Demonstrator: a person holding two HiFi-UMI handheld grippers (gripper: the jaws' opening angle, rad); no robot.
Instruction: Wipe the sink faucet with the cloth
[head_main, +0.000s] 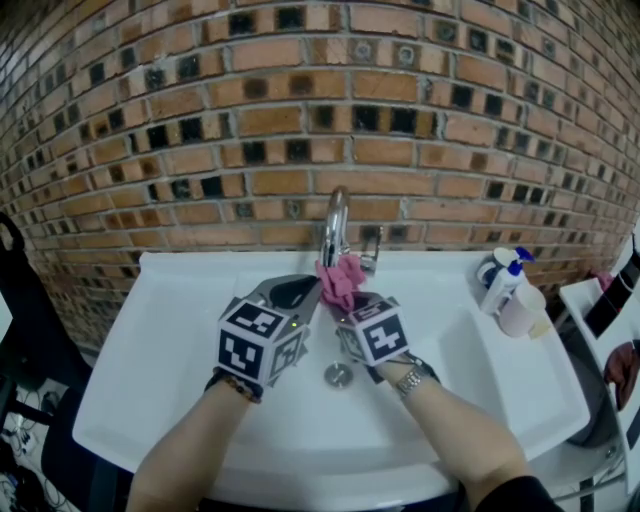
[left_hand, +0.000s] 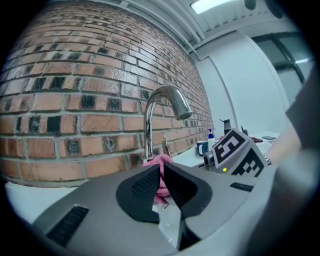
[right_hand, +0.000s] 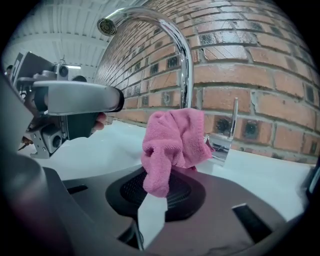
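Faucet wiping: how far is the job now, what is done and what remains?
Done: the right tool is closed on the pink cloth and has it at the foot of the faucet. In hand: the cloth appears to touch it low down; the left tool is closed, empty, beside it. Left: the arched spout above is uncovered; whether it was wiped already cannot be told.

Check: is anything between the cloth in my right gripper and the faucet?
Nothing visible. The cloth, pinched in the right gripper, sits right at the upright pipe of the faucet, near its base; the left gripper is off to the side, not between them.
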